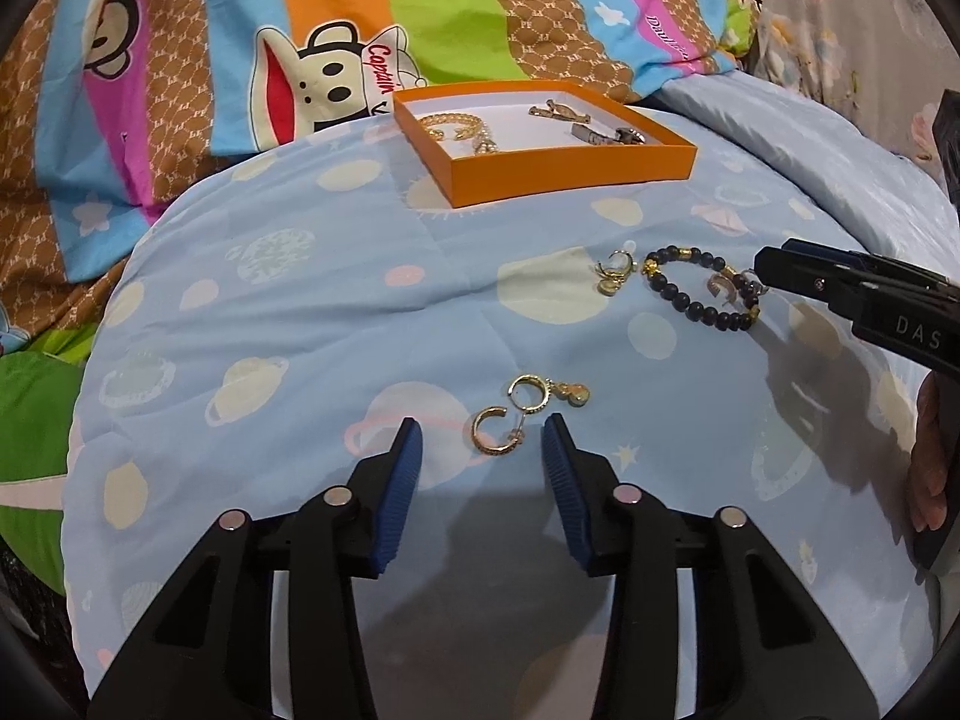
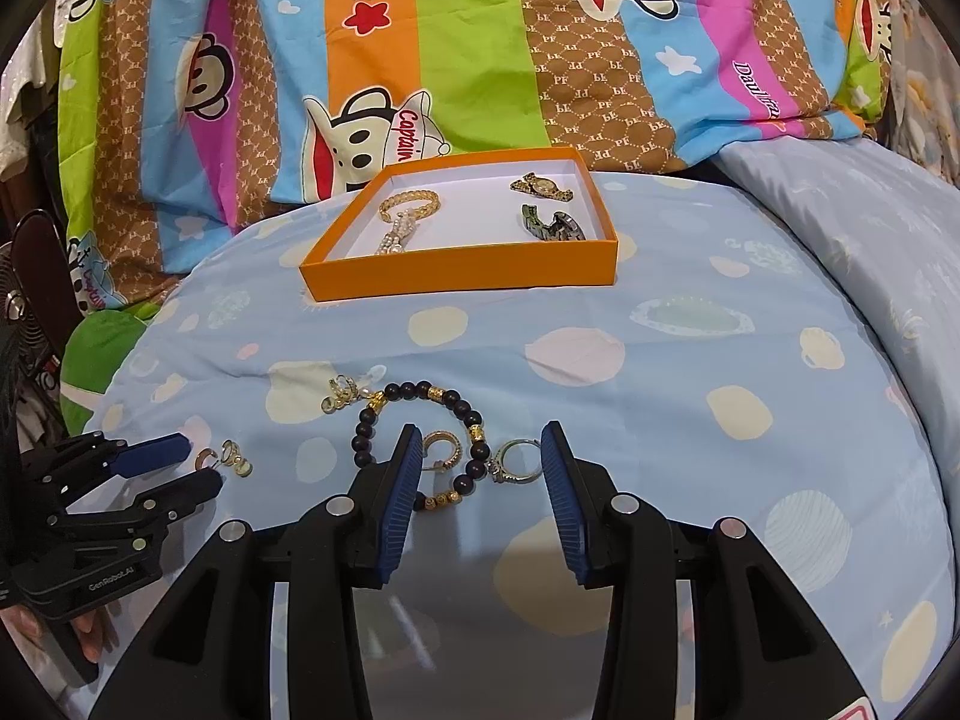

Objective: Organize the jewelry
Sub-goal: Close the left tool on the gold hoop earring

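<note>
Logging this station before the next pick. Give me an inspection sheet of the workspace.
Surface: light blue planet-print quilt, wrinkled.
Job's things: orange cardboard tray holding gold chain bracelet and two watches; loose on quilt: dark beaded bracelet, silver ring, gold hoop earrings.
Clutter: nothing seen.
Grippers: left gripper open around the earrings; right gripper open over bracelet and ring.
Cables: nothing seen.
Surroundings: striped cartoon-monkey bedsheet.

Matt cloth blanket (image 2: 660, 324); matt orange card box (image 2: 462, 273); shiny gold metal hoops (image 1: 498, 432); dark matt bead bracelet (image 2: 420, 438) w/ gold spacers.
</note>
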Available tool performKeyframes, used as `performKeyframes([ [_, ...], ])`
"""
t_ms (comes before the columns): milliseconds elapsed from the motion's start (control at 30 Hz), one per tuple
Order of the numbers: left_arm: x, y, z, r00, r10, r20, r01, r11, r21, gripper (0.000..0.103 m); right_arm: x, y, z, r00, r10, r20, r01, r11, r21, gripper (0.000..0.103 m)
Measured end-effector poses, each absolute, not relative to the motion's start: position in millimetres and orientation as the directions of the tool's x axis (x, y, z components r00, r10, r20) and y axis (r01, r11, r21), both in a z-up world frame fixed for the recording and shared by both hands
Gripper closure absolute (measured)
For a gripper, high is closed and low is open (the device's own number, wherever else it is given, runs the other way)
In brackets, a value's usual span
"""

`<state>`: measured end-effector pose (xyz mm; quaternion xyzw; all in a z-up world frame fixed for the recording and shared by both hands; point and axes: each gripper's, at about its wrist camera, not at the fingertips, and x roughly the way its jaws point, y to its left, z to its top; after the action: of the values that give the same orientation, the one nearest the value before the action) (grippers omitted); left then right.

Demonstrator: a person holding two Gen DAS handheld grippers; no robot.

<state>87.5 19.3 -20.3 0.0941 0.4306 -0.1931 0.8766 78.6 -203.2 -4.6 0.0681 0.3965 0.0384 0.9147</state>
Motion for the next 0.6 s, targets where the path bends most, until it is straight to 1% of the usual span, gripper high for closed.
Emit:
performKeyframes([
  [100, 87.8, 18.1, -20.1, 0.553, -0.269, -0.788, 0.433, 0.901, -0.004, 0.076, 79.2, -203.9, -4.6, 0.682, 0.121, -0.722, -0.013, 0.988, 0.154, 0.063],
  [167, 87.8, 18.1, -19.5, 0.553, -0.275, -0.787, 0.437, 0.899, -0.007, 0.086, 79.6, -204.5, -5.0, 0.681, 0.119, -0.723, -0.010, 0.988, 0.153, 0.063],
  [433, 87.2, 23.6, -15.6, 0.560, -0.292, -0.775, 0.425, 0.905, -0.034, 0.086, 78.5, -208.4, -4.9, 0.685, 0.111, -0.720, 0.002, 0.988, 0.154, 0.063],
  [600, 94.7, 36.4, -13.0, 0.591, -0.260, -0.764, 0.371, 0.928, -0.028, 0.086, 78.4, -211.9, -3.7, 0.689, 0.102, -0.718, 0.013, 0.988, 0.154, 0.063],
])
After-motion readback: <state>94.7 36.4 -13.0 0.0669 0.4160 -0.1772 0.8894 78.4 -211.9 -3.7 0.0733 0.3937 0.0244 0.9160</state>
